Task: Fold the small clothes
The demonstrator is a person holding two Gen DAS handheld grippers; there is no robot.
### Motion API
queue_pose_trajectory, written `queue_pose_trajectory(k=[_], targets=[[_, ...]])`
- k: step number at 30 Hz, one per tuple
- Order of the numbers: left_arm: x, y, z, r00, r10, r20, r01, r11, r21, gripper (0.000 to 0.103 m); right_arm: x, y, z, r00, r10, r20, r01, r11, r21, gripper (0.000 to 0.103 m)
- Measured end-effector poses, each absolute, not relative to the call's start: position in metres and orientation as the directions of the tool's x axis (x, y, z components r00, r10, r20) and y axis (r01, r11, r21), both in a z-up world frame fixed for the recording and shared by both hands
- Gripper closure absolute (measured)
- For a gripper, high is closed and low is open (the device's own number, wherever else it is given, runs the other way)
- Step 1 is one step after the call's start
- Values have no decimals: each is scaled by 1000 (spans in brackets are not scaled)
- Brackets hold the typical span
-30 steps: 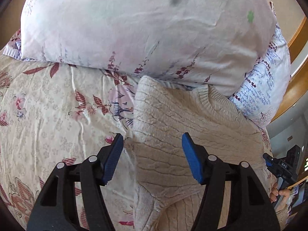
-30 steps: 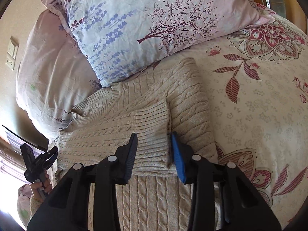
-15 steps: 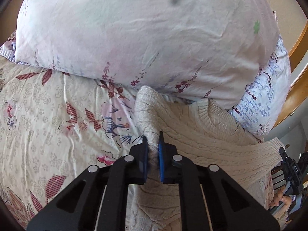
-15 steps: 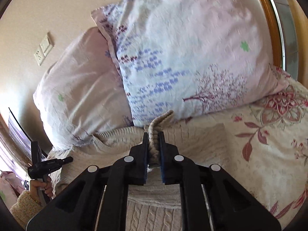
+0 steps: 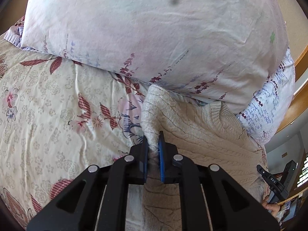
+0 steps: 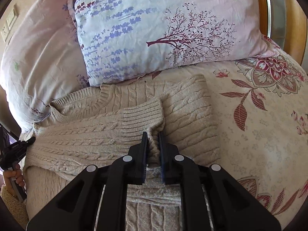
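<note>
A cream cable-knit sweater (image 6: 96, 134) lies on the floral bedsheet (image 6: 259, 134), its collar against the pillows. One sleeve is folded across the chest with its ribbed cuff (image 6: 142, 113) near the middle. My right gripper (image 6: 153, 134) is shut on a pinch of the sweater just below that cuff. In the left wrist view the sweater (image 5: 202, 134) runs to the right, and my left gripper (image 5: 153, 134) is shut on its raised left shoulder edge. The other gripper shows at each view's edge, the right one in the left wrist view (image 5: 273, 184).
A pale pink pillow (image 5: 154, 28) lies right behind the sweater; a lavender-print pillow (image 6: 163, 28) lies beside it. A wooden headboard (image 5: 300, 96) curves at the right. Wall sockets (image 6: 7, 25) sit at the far left. Bare floral sheet (image 5: 48, 115) spreads left.
Both grippers went from open over the sweater to shut on pinches of it. The right wrist view then tilted back down toward the sweater.
</note>
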State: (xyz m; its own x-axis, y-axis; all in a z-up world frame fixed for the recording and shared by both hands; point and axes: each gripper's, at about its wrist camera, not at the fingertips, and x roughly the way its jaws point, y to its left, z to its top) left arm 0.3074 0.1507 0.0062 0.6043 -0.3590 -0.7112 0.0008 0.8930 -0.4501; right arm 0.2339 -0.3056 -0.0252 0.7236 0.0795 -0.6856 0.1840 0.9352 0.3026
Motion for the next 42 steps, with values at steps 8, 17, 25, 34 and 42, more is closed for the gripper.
queue_pose_trajectory(k=[8,17,25,34,42], targets=[[276,147,29,632,-306,-712,49,933,-357,46,207,-321,-8,742,104,-662,185,917,353,41],[165,178,39,622,-426,-658,176,894,-412,33,104,-380,-22,759,254,-600,139,837,530,30],[110,189,16,570,-531,-627,164,821,-546,37,62,-377,-52,719,392,-574,110,751,651,44],[74,175,4,518,-618,-591,210,762,-613,51,39,-352,-66,670,535,-515,3,691,722,64],[35,163,-2,445,-713,-541,261,682,-684,67,3,-333,-76,616,682,-395,-103,567,818,70]])
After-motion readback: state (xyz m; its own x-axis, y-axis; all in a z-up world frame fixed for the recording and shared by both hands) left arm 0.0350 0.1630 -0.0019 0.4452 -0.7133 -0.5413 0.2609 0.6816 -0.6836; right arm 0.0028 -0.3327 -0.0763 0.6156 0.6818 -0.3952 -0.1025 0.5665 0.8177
